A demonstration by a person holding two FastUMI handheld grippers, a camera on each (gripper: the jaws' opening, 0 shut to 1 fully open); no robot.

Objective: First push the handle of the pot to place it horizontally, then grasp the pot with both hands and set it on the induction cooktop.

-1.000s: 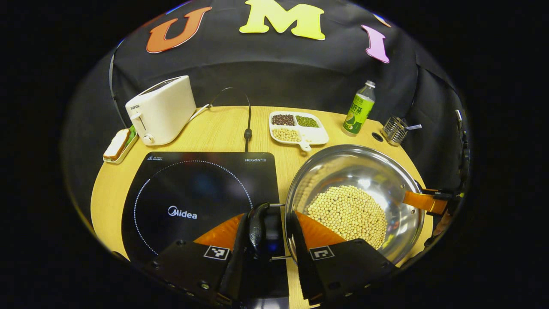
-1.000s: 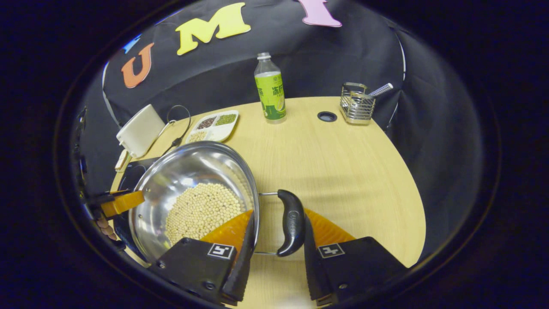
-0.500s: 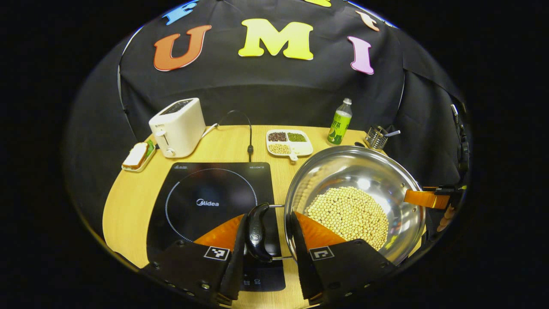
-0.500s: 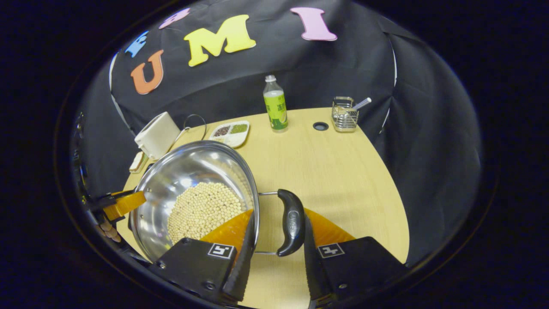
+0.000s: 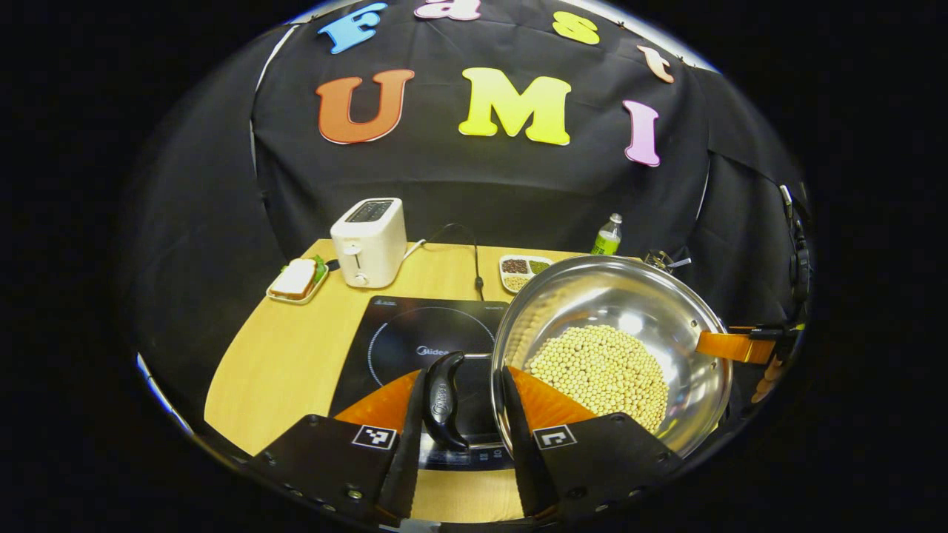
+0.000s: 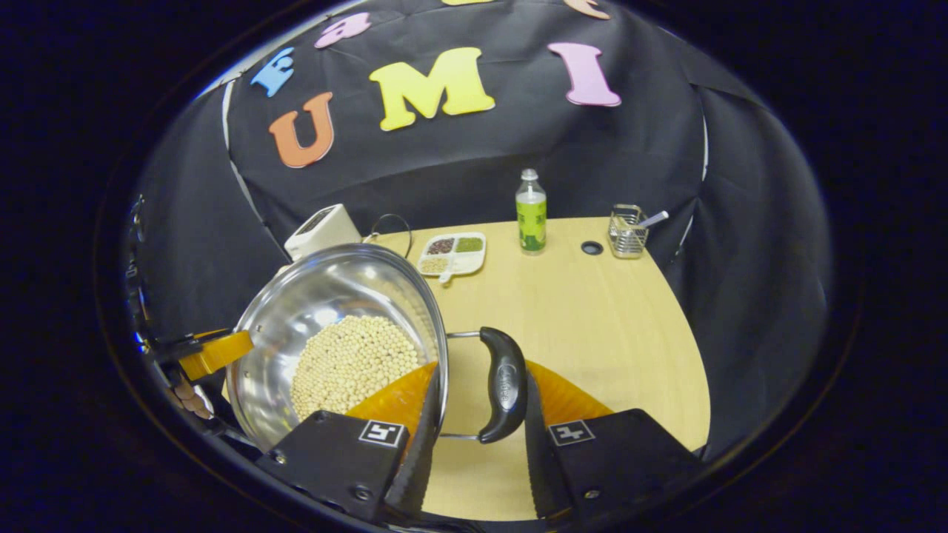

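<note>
Closest in the left gripper view, the left hand-held gripper (image 5: 463, 444) is straddling the pot's near handle (image 5: 443, 400). One finger lies against the handle and the other against the pot's wall, so whether the handle is truly pinched cannot be told. In the right gripper view, the right hand-held gripper (image 6: 474, 444) is framing the other handle (image 6: 503, 385) likewise; its outer finger looks to be touching the handle, the inner one sits at the rim, and a firm pinch cannot be confirmed.

Both handles are lying flat, so the pushing step looks done, and the two-handed hold seems to be in place. The pot (image 5: 611, 348), loaded with pale beans (image 5: 603, 374), is appearing raised off the surface (image 5: 281, 355), judging by how far below the wood looks.

Just beyond the left fingers, the cooktop (image 5: 429, 344) is sitting bare, with the pot off to its right. What is left, by this reading, is carrying the pot sideways over the ring and lowering it level.

Farther off, a toaster (image 5: 369, 240) and a bottle (image 6: 530, 222) are standing near the back.
</note>
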